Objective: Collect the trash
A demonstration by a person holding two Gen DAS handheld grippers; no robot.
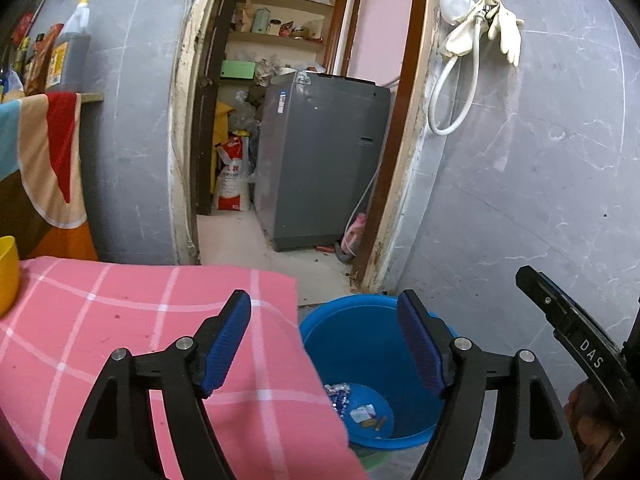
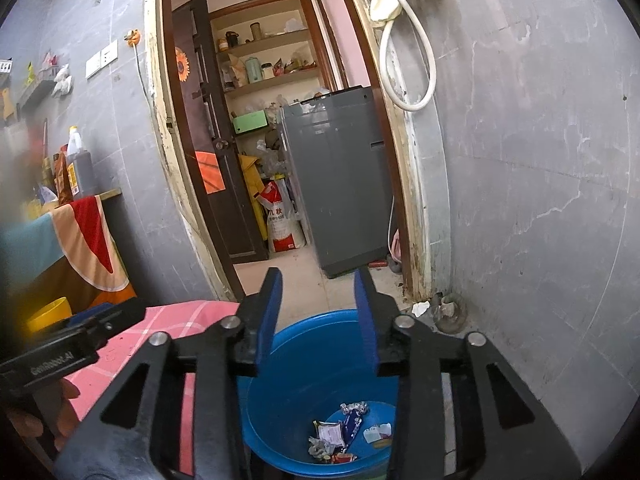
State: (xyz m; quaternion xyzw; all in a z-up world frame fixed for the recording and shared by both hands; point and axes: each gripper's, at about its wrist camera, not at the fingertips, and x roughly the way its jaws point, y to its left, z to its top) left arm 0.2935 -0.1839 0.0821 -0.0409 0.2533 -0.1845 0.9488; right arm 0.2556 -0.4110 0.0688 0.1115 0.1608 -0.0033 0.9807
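Observation:
A blue bucket (image 1: 372, 356) stands on the floor beside a table with a pink checked cloth (image 1: 132, 336). Several wrappers and scraps of trash (image 1: 356, 404) lie at its bottom. My left gripper (image 1: 324, 344) is open and empty, over the table's edge and the bucket's rim. In the right wrist view the bucket (image 2: 312, 372) is right below my right gripper (image 2: 318, 320), which is open and empty above it. The trash (image 2: 344, 432) shows clearly at the bottom. The right gripper's body (image 1: 576, 344) shows at the left view's right edge.
A yellow bowl (image 1: 8, 272) sits on the table's left. A grey washing machine (image 1: 320, 160) stands in the doorway beyond. A grey wall (image 1: 540, 180) with a white hose and gloves (image 1: 492, 24) rises to the right. A cloth-draped counter (image 1: 44, 152) with bottles is at left.

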